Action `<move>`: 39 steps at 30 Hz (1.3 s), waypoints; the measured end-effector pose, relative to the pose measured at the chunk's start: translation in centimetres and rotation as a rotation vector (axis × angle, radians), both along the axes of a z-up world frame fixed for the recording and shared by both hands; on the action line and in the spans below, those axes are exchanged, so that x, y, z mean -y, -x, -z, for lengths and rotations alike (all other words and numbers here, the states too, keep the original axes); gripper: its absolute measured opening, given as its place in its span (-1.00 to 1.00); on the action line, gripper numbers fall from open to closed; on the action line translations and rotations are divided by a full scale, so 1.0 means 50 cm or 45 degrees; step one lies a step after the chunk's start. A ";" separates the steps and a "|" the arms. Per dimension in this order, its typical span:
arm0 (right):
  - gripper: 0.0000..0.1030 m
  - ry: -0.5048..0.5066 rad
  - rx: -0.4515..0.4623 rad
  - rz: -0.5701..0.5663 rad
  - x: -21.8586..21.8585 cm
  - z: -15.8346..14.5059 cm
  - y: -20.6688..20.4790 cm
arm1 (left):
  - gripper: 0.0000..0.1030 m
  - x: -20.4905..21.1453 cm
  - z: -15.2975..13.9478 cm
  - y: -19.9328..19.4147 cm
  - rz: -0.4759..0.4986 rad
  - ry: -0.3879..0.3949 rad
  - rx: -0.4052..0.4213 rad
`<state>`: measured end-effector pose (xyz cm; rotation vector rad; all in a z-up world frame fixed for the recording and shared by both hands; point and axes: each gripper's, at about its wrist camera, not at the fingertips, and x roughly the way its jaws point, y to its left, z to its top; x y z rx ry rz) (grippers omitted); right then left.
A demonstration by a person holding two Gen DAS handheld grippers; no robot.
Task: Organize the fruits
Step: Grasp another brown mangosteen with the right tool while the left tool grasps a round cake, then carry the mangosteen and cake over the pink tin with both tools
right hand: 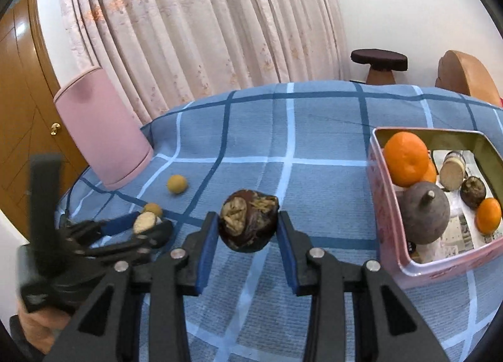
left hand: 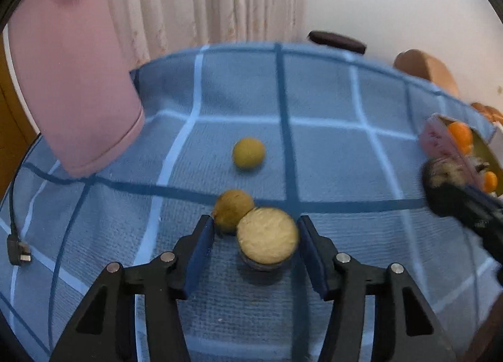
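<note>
Your right gripper (right hand: 248,225) holds a dark chestnut (right hand: 248,223) between its pads, clear of the cloth (right hand: 314,129) and short of the tin (right hand: 386,236), which sits at the cloth's right edge. To do this step well, carry it over the tin's near wall, high enough that the fruit does not clip the rim, and let go low over a bare patch of the paper lining, toward the near right corner, I judge, so it does not knock the oranges or roll out. Your left gripper (left hand: 256,236) has its fingers spread wide around a cut, pale-faced chestnut (left hand: 267,238) standing on the cloth near the front edge; the pads stand just off it on both sides. A small yellow fruit (left hand: 232,209) touches it at the back left, so close squarely on the chestnut alone and lift straight up. Counted: on the cloth lie two small yellow fruits, the second (left hand: 248,153) farther in toward the middle, plus that one cut chestnut. In the tin I count three oranges (right hand: 405,157), one partly hidden, one large grey fruit with a stem (right hand: 422,216), one cut chestnut and one dark one.
</note>
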<state>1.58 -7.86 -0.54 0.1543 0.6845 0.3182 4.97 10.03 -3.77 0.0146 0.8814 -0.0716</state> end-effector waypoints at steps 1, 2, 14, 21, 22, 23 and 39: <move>-0.22 0.008 0.008 -0.004 -0.004 -0.002 0.001 | -0.05 -0.007 -0.002 0.002 -0.005 0.022 0.009; -0.22 0.012 0.015 -0.007 -0.007 -0.003 0.005 | -0.14 -0.014 -0.004 0.003 -0.012 0.053 0.017; -0.22 -0.088 0.073 -0.033 0.017 -0.023 0.016 | -0.30 -0.026 -0.058 0.061 -0.114 0.162 0.267; -0.22 -0.026 0.110 0.004 0.037 -0.029 0.028 | -0.30 0.041 -0.059 0.060 -0.125 0.074 0.297; -0.22 -0.015 0.120 0.006 0.039 -0.030 0.031 | -0.30 0.051 -0.059 0.060 -0.124 0.058 0.297; -0.22 -0.006 0.128 0.005 0.042 -0.032 0.033 | -0.30 0.057 -0.058 0.059 -0.122 0.049 0.298; -0.22 0.031 0.212 0.103 0.154 -0.055 0.061 | -0.30 0.184 -0.090 0.073 -0.069 0.008 0.394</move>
